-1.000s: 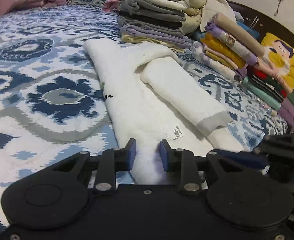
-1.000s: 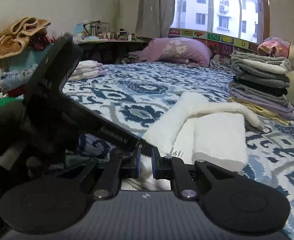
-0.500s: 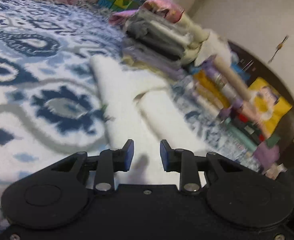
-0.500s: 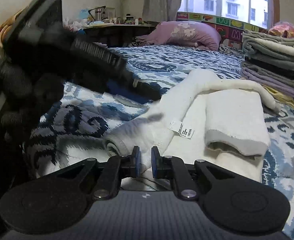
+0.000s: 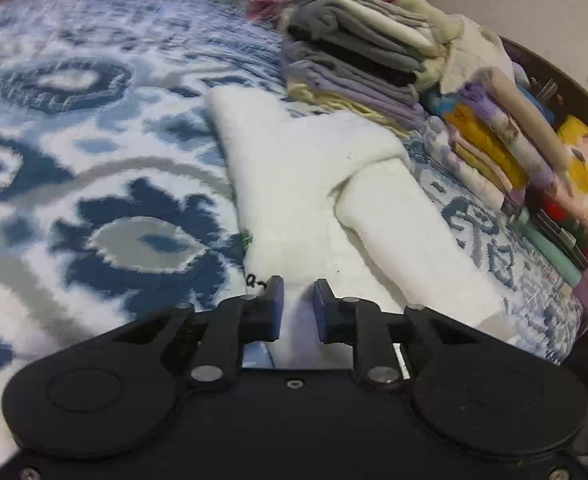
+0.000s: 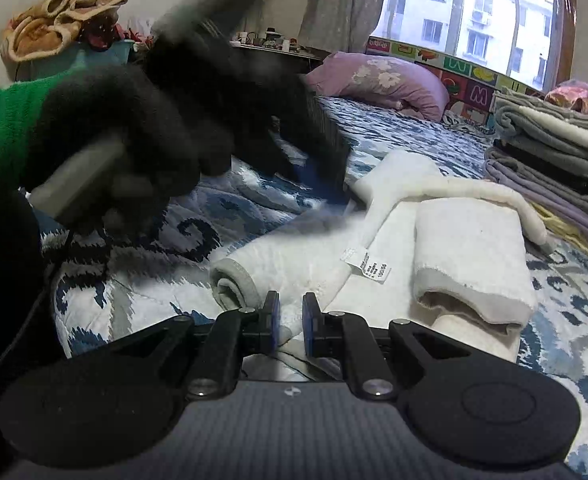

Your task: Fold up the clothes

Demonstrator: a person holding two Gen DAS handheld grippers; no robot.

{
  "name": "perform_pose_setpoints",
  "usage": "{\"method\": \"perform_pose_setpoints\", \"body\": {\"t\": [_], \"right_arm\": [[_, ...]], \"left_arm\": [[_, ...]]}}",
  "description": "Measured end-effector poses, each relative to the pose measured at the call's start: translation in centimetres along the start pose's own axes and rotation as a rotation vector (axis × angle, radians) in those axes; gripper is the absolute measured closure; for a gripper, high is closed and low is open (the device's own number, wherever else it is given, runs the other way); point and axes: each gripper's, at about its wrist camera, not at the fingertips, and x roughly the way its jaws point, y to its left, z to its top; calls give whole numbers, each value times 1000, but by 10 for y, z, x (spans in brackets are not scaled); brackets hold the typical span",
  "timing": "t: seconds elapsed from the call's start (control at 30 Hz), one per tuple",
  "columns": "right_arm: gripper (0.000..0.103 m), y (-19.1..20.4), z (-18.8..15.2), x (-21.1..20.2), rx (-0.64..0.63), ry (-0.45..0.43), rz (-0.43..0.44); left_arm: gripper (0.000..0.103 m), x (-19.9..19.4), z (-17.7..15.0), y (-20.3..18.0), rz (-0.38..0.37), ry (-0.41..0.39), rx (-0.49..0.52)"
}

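Note:
A white fleece garment (image 5: 294, 184) lies lengthwise on the blue patterned quilt (image 5: 93, 200), one part folded over on its right. My left gripper (image 5: 298, 300) sits low at the garment's near left edge, fingers drawn close with a ridge of white fleece pinched between them. In the right wrist view the left gripper (image 6: 326, 168) is a dark blur over the garment (image 6: 414, 280), held by a black-gloved hand (image 6: 125, 132). My right gripper (image 6: 290, 316) is at the near hem, its narrow gap filled with white cloth. A size label (image 6: 368, 266) lies face up.
A tall stack of folded grey, black and purple clothes (image 5: 354, 56) stands just beyond the garment. A row of colourful folded clothes (image 5: 514, 160) lines the bed's right edge. A purple pillow (image 6: 378, 80) lies by the window, and a cluttered desk stands at the back left.
The left gripper's fingers have drawn closer together on the fleece and it has moved further along the garment. The garment's near-left part now lies rolled over. The right gripper has hardly moved.

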Motion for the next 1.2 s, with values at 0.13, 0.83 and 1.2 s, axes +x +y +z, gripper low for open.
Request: {"method": "perform_pose_setpoints", "body": {"t": [0.13,0.83,1.2], "right_arm": [[88,1,5,2,-11,13,-3],[87,-14,8,4,72,21,90],[87,-21,12,7,129,36,127]], "left_arm": [[85,-9,8,-7,30,-57,57],[84,101,123,-7,353,51,156],[83,107,140,-20,387,34,201]]}}
